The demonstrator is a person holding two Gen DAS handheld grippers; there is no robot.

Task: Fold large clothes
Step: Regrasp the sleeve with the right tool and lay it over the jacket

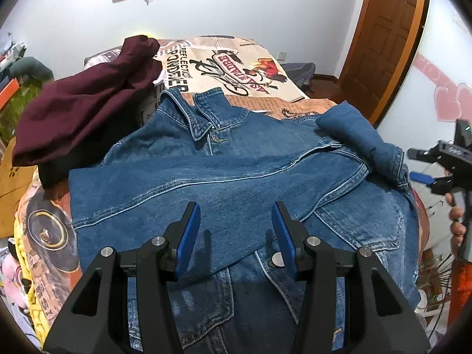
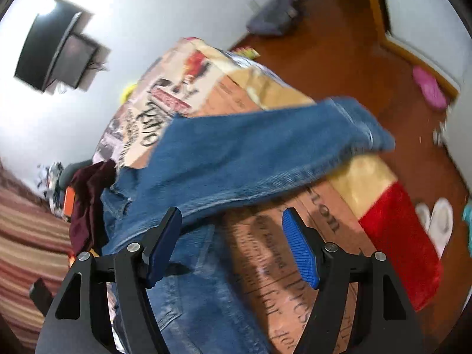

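A blue denim jacket (image 1: 224, 174) lies face up on the bed, collar toward the far end, with one sleeve folded across its chest. My left gripper (image 1: 236, 221) is open and empty just above that folded sleeve. My right gripper (image 2: 231, 227) is open and empty beside the jacket's right edge; it also shows at the right of the left wrist view (image 1: 419, 166). The other sleeve (image 2: 265, 147) lies out over the bed's right side, blurred in the right wrist view.
A dark maroon garment (image 1: 85, 103) is heaped on the bed at the jacket's left shoulder. The bed (image 1: 236, 67) has a printed blanket. A wooden door (image 1: 383, 44) stands at the right. Slippers (image 2: 436, 221) lie on the wooden floor (image 2: 339, 59).
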